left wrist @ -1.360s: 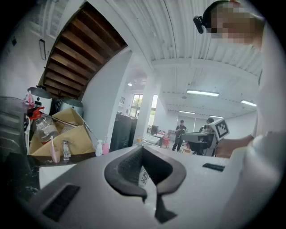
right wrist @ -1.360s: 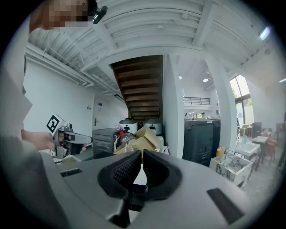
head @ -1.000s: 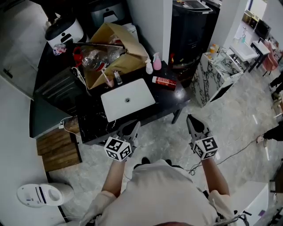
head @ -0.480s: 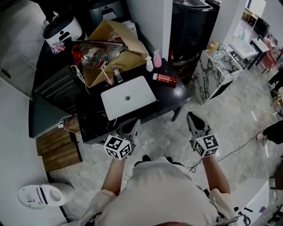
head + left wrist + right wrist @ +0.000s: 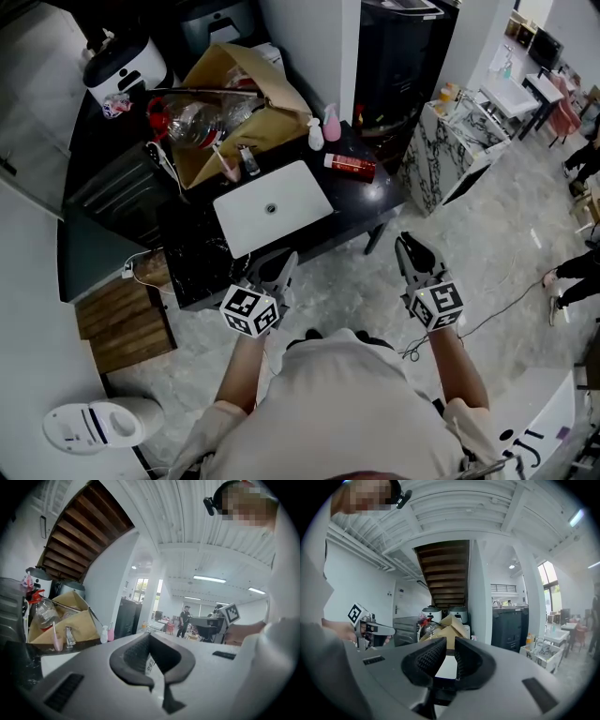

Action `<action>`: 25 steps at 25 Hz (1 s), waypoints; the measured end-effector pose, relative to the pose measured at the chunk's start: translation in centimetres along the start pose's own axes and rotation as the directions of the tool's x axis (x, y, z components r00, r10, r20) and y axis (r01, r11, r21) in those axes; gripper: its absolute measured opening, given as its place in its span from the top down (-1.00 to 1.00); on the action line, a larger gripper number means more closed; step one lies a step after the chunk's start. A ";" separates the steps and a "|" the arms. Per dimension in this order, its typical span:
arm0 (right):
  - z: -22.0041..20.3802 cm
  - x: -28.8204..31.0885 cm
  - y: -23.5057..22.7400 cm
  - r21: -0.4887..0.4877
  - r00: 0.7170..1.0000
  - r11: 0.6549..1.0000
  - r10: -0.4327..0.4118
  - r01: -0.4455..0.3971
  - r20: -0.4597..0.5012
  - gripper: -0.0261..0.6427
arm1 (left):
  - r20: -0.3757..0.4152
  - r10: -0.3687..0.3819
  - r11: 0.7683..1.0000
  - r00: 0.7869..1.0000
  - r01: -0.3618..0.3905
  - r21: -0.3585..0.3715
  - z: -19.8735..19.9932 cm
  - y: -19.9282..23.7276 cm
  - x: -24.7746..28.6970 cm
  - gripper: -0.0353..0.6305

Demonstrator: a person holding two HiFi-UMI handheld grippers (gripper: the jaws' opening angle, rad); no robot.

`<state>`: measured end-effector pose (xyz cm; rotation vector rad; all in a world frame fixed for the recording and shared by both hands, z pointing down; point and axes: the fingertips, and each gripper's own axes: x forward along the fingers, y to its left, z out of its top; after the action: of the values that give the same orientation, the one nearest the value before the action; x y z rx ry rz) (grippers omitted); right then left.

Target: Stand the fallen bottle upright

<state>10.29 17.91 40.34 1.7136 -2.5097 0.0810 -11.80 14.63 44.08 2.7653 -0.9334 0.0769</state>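
The fallen bottle (image 5: pixel 349 168) is red with a white cap and lies on its side on the black counter (image 5: pixel 202 258), right of the white sink (image 5: pixel 272 208). My left gripper (image 5: pixel 279 266) hovers at the counter's near edge in front of the sink, its tips together and nothing held. My right gripper (image 5: pixel 409 251) hangs over the floor, off the counter's right corner and well short of the bottle. Its jaws are opening by a narrow slit with nothing between them. Neither gripper view shows the red bottle.
A pink spray bottle (image 5: pixel 333 125) and a small white bottle (image 5: pixel 316 138) stand behind the red one. An open cardboard box (image 5: pixel 239 103) of clutter sits behind the sink. A marble-patterned stand (image 5: pixel 450 155) is to the right, a wooden crate (image 5: pixel 122 319) at the left.
Both grippers have edged a little toward the counter. The right gripper's jaws have parted slightly. The bottle has not moved.
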 end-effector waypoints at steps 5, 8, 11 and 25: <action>-0.3 0.7 1.0 0.009 1.000 1.000 -0.015 0.016 -0.007 0.56 | -0.001 -0.013 1.000 1.000 0.013 -0.002 -0.3 1.1 -0.7 0.88; -0.4 1.1 1.8 0.009 1.000 1.000 -0.021 0.021 -0.011 0.52 | -0.004 -0.017 1.000 1.000 0.017 -0.005 -0.5 1.9 -1.4 0.88; -0.6 1.5 2.4 0.013 0.999 0.999 -0.029 0.029 -0.018 0.49 | -0.007 -0.020 1.000 1.000 0.020 -0.009 -0.7 2.7 -2.1 0.88; -1.4 2.7 3.5 0.037 0.998 0.998 -0.055 0.056 -0.032 0.35 | -0.027 -0.034 0.999 0.999 0.033 -0.019 -1.4 5.0 -2.9 0.88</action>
<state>6.16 16.82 42.08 1.7809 -2.4520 0.1501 -17.12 12.79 46.06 2.7546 -0.8760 0.0990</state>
